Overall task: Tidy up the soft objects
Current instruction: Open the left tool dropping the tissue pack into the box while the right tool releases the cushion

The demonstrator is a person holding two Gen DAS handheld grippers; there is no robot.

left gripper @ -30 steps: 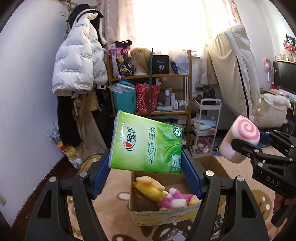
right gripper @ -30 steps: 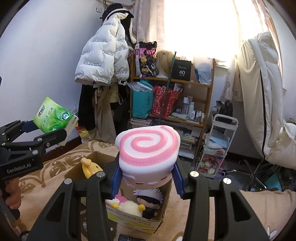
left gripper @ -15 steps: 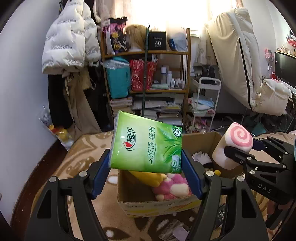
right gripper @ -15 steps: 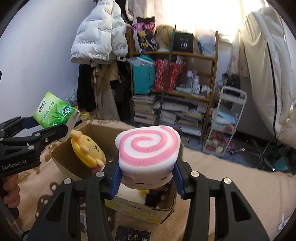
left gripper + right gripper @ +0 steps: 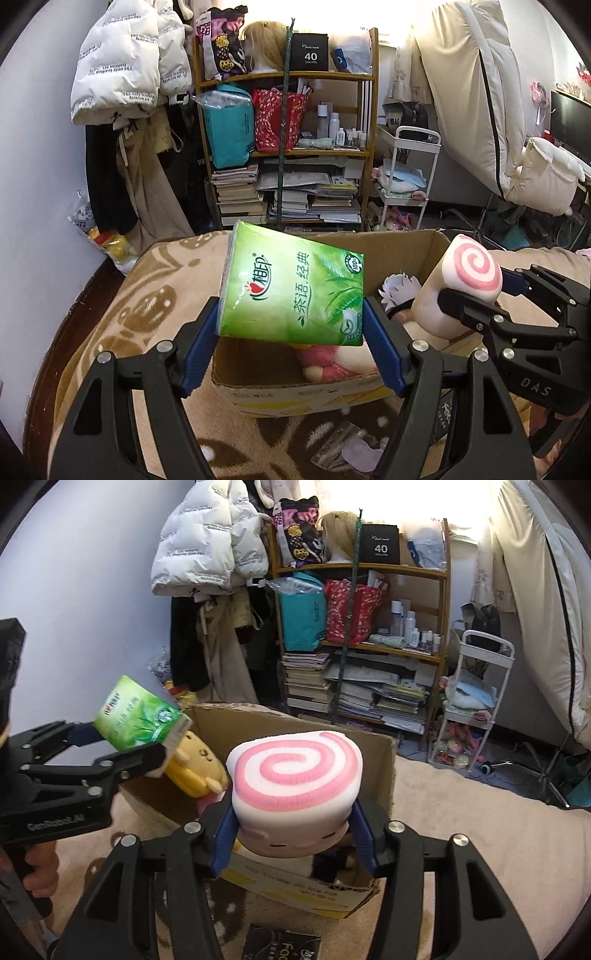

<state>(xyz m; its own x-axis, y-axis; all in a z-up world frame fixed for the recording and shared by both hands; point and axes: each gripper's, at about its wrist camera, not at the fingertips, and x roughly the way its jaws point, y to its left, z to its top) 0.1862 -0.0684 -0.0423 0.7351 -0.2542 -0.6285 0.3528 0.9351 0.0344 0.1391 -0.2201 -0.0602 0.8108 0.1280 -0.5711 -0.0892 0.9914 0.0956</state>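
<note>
Both loads hang above the open cardboard box [image 5: 391, 254], so the step in hand looks like the drop-in; the left claw [image 5: 291, 332] grips the green tissue pack [image 5: 291, 291], the right claw [image 5: 291, 834] clamps the swirl-topped plush [image 5: 295, 775]; next, each should lower clear of the yellow plush [image 5: 192, 768] and release; the box sits on a beige patterned rug [image 5: 166, 288], a cluttered bookshelf [image 5: 288, 147] behind.

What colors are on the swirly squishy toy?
The swirl plush has a pink spiral on white, with a pale pink face below. The right wrist view shows it best.
</note>
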